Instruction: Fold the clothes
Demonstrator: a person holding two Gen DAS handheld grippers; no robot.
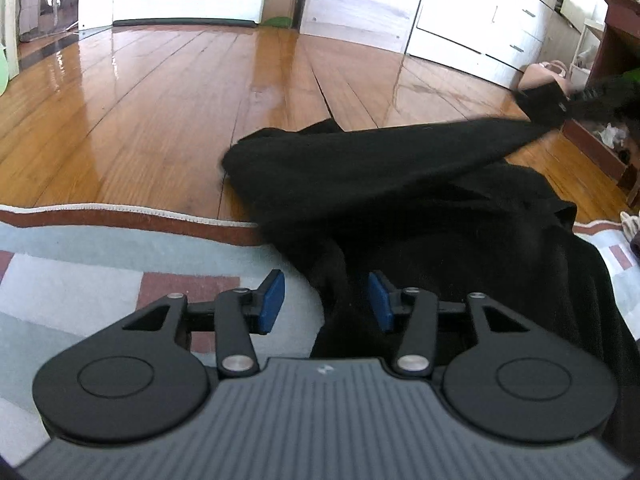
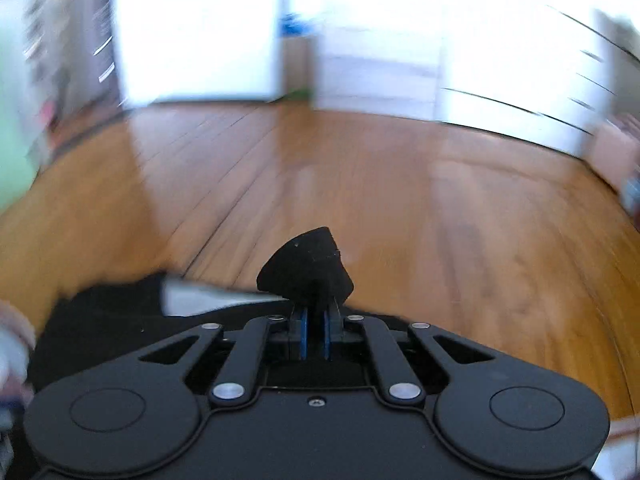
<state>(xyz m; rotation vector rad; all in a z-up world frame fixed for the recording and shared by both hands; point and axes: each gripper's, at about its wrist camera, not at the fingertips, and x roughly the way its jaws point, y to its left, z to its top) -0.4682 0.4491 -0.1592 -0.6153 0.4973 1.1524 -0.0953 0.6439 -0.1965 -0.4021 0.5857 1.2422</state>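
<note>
Black garment point(image 1: 400, 200): my right gripper point(image 2: 314, 322) clamps one corner; left gripper point(image 1: 326, 300), fingers apart, straddles fabric at 6 o'clock. Risk: corner slips under pull.

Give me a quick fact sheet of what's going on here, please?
garment: black garment, lying partly on the patterned rug, partly on the wooden floor
left tongs: open, low over the garment's near edge, gripping nothing
right tongs: shut on a bunched black cuff
pulled part: one sleeve stretched toward the right of the left view
right view: motion-blurred
</note>
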